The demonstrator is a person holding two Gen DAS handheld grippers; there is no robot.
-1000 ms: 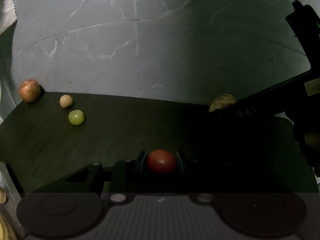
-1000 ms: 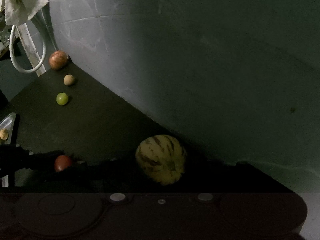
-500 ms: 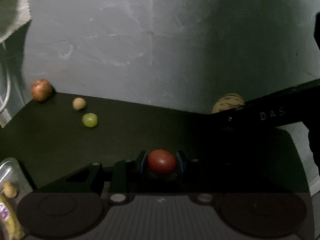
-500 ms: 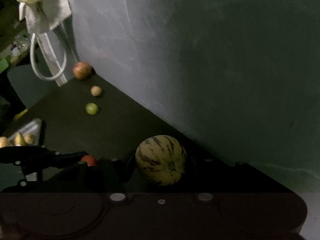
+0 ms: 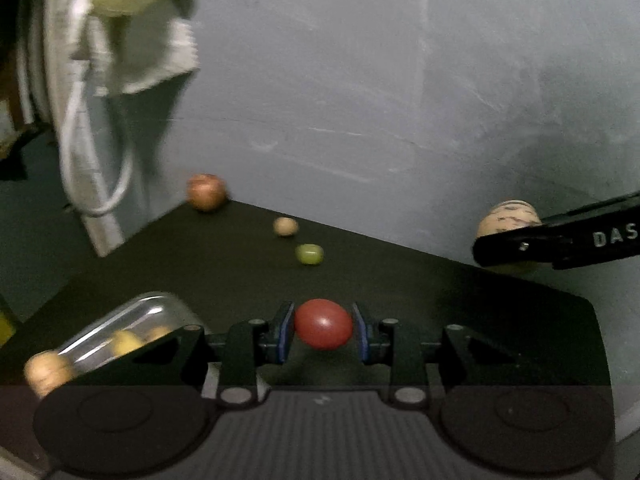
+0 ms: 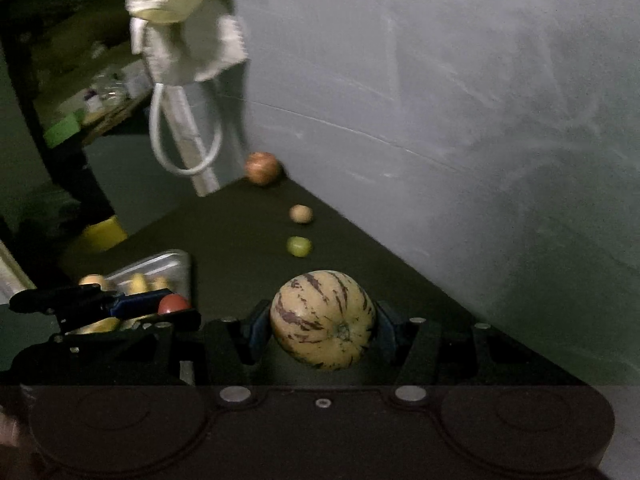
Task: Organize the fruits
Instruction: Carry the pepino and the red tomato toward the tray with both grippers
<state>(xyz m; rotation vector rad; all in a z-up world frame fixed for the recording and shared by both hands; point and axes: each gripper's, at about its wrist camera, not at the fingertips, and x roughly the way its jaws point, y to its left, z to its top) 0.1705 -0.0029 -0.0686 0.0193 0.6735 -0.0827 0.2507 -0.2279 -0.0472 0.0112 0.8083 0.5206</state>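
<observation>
The left gripper clamps a red tomato above the dark tabletop, near a metal tray of fruit. The right gripper grips a striped yellow melon. An apple, a small tan fruit and a green grape lie in a line along the wall.

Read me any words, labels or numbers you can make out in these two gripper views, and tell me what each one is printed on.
"DAS": white letters on the black finger of the right gripper, cut off by the picture's edge in the left wrist view, so the word may run on.
No other writing shows; the clutter on the shelf in the right wrist view is too blurred to read.
</observation>
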